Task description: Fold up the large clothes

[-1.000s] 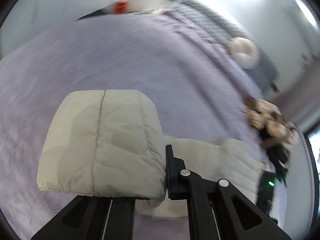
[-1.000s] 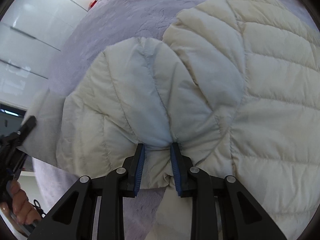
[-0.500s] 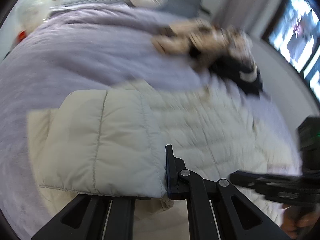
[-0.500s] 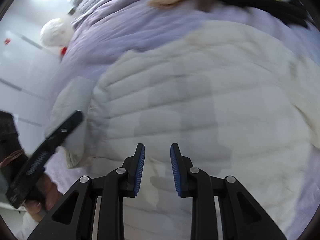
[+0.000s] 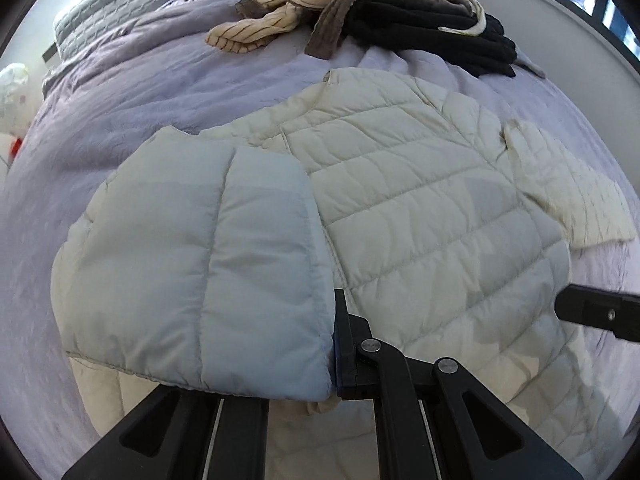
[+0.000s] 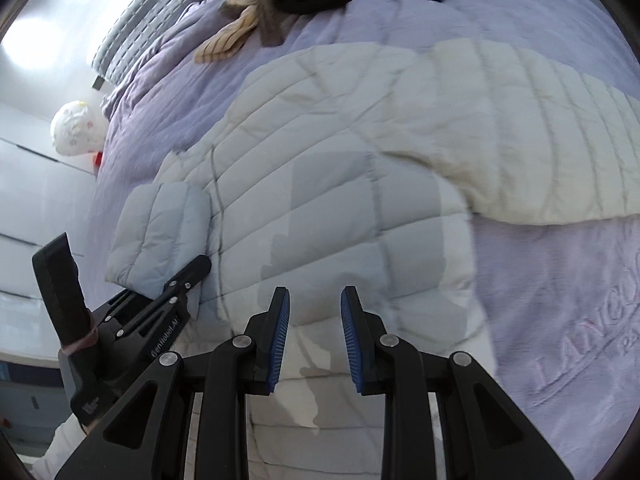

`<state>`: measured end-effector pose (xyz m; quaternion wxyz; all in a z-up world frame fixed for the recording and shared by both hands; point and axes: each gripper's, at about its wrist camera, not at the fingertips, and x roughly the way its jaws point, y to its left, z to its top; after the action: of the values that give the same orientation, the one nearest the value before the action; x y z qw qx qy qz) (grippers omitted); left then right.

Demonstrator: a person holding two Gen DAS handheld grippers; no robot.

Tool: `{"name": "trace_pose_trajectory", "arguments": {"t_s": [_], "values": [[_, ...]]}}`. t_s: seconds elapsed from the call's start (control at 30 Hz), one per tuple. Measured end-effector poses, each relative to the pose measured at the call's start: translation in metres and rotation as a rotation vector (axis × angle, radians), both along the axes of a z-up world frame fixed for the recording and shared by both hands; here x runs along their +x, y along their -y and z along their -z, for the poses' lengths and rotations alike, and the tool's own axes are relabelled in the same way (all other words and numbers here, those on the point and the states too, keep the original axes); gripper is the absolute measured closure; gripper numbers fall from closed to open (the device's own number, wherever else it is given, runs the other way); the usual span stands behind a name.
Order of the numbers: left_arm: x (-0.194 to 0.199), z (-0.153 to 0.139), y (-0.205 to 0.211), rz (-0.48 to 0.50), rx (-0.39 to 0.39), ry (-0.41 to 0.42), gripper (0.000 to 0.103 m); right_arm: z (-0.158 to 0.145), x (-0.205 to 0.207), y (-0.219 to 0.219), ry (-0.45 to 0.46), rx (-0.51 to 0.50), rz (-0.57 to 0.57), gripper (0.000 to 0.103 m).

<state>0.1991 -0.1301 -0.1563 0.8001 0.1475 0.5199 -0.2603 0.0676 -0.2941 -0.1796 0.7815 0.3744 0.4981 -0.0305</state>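
Left wrist view showed the left gripper [image 5: 280,336] clenched on the puffy jacket's [image 5: 420,208] near-left sleeve cuff [image 5: 200,264]; right gripper [image 6: 315,336] hovered released. Jacket looked light, soft, slippery, best pinched at seams.

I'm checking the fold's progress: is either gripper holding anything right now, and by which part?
The left gripper grips the cream puffer jacket by its sleeve, near the cuff end. The right gripper is open over the jacket, holding nothing.
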Motion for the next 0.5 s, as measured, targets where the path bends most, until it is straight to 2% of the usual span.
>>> {"name": "trace_pose_trajectory", "arguments": {"t_s": [0.07,0.13,0.17,0.23,0.33,0.43,0.5], "values": [[0.004,-0.002,0.0,-0.021,-0.009,-0.032,0.091,0.0,-0.01,0.009,-0.003,0.001,0.012,0.074],[0.007,-0.003,-0.001,-0.04,-0.005,-0.05,0.042,0.001,-0.015,0.016,-0.004,0.006,0.018,0.074],[0.008,-0.004,-0.002,-0.067,0.001,-0.046,0.0,0.0,-0.017,0.018,-0.005,0.004,0.018,0.073],[0.005,-0.008,-0.006,-0.082,-0.008,-0.017,0.001,0.001,-0.021,0.021,-0.007,0.005,0.016,0.073],[0.002,-0.006,-0.005,-0.072,0.02,-0.036,0.001,0.004,-0.022,0.023,-0.012,0.015,0.014,0.073],[-0.007,-0.012,-0.012,-0.066,0.001,-0.02,0.001,0.005,-0.021,0.022,-0.012,0.023,0.013,0.073],[-0.013,-0.018,-0.021,-0.069,-0.029,-0.003,0.001,0.006,-0.019,0.021,-0.013,0.019,0.01,0.067]]}}
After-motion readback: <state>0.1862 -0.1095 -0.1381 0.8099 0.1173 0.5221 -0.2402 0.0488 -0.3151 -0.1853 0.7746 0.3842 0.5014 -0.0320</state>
